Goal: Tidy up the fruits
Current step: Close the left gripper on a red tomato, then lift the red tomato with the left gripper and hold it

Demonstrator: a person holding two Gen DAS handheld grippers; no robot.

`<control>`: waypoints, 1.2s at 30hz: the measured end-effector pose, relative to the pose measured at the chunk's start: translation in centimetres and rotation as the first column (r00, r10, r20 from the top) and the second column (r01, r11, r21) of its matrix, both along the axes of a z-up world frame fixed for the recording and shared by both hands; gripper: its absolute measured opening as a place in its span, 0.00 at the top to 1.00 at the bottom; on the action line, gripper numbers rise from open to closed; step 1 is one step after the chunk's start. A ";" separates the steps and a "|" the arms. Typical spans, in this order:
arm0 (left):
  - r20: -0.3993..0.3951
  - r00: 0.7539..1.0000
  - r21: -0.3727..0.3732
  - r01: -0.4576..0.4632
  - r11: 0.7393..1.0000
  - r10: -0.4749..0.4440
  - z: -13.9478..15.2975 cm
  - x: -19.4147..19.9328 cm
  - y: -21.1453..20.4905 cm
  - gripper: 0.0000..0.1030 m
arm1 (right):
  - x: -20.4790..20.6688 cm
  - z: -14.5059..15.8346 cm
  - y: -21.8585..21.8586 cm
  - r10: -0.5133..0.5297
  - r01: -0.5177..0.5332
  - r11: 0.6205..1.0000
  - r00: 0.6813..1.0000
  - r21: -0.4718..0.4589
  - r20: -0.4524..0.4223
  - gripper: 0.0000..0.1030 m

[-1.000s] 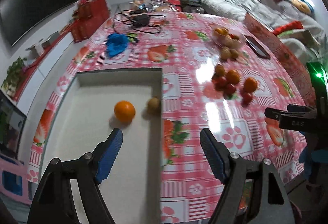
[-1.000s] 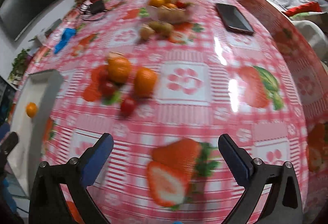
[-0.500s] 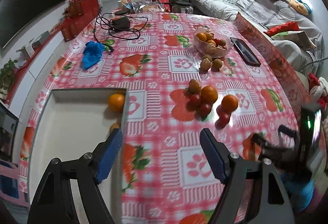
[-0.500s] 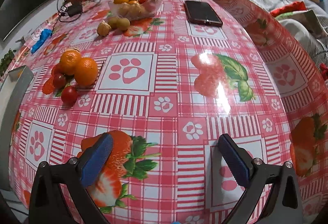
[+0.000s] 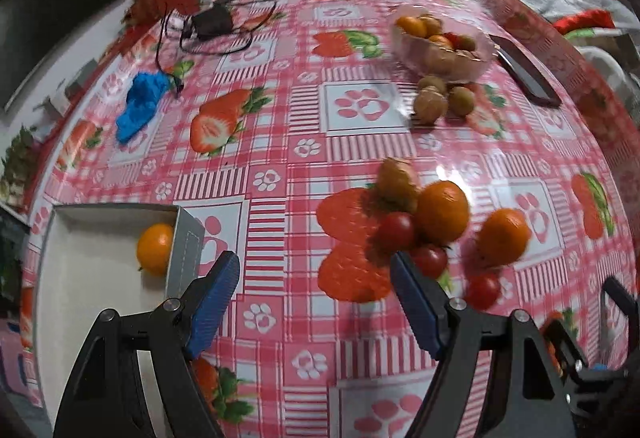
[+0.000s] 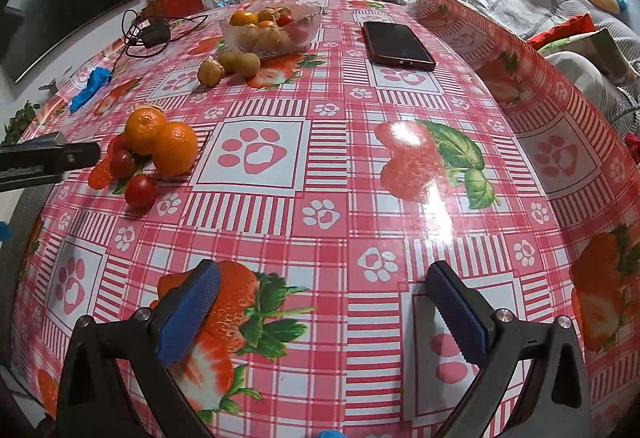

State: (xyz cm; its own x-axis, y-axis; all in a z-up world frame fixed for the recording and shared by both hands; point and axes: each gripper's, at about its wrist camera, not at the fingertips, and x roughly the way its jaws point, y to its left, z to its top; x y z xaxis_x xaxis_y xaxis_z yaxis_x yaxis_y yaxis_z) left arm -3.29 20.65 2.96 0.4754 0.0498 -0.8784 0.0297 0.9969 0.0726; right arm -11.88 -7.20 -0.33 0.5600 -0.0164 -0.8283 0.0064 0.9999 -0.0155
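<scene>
Left claw point(image 5: 314, 302) open and empty, low in frame above the tabletop point(image 5: 280, 141); loose fruit cluster point(image 5: 432, 222) just beyond its right finger. White box point(image 5: 100, 270) lower left holds one orange point(image 5: 154, 248). Right claw point(image 6: 320, 306) open, empty; phone point(image 6: 398, 45) and fruit bowl point(image 6: 270, 27) upper centre.

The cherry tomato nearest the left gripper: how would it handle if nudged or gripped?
The cherry tomato is small, round and glossy, so it would probably roll at a nudge. It looks thin-skinned, so a hard squeeze may burst it. It touches an orange, which could shift too.
</scene>
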 end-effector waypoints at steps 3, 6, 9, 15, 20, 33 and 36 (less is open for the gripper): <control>-0.010 1.000 -0.058 -0.008 0.998 0.007 -0.5 0.6 0.5 0.22 | 0.0 0.0 0.0 -0.001 0.001 1.000 1.000 0.000 0.001 0.00; -0.004 1.000 -0.064 0.020 0.998 -0.020 -0.7 0.9 -0.3 0.22 | -0.1 0.0 0.0 0.000 0.000 1.000 1.000 0.000 0.000 0.00; -0.010 0.999 -0.056 0.040 0.998 -0.041 -1.2 1.4 -1.3 0.22 | -0.1 0.0 0.0 0.000 0.000 1.000 1.000 0.000 0.001 0.00; -0.004 1.000 -0.094 0.006 0.996 -0.007 -1.5 2.3 -1.3 0.23 | -0.1 0.0 0.1 0.000 0.000 1.000 1.000 0.000 0.001 0.00; 0.008 1.000 -0.071 0.010 0.997 -0.010 -1.7 2.4 -1.6 0.48 | -0.1 -0.1 0.1 -0.001 0.001 1.000 1.000 0.000 0.001 0.00; 0.040 0.999 -0.060 0.038 0.997 -0.036 -1.4 -1.8 -0.6 0.77 | -0.1 -0.1 0.1 -0.001 0.001 1.000 1.000 -0.001 0.001 0.00; 0.048 0.998 -0.054 0.033 0.998 -0.030 -1.5 -3.6 0.1 0.77 | -0.2 -0.1 0.1 -0.001 0.001 1.000 1.000 -0.001 0.002 0.00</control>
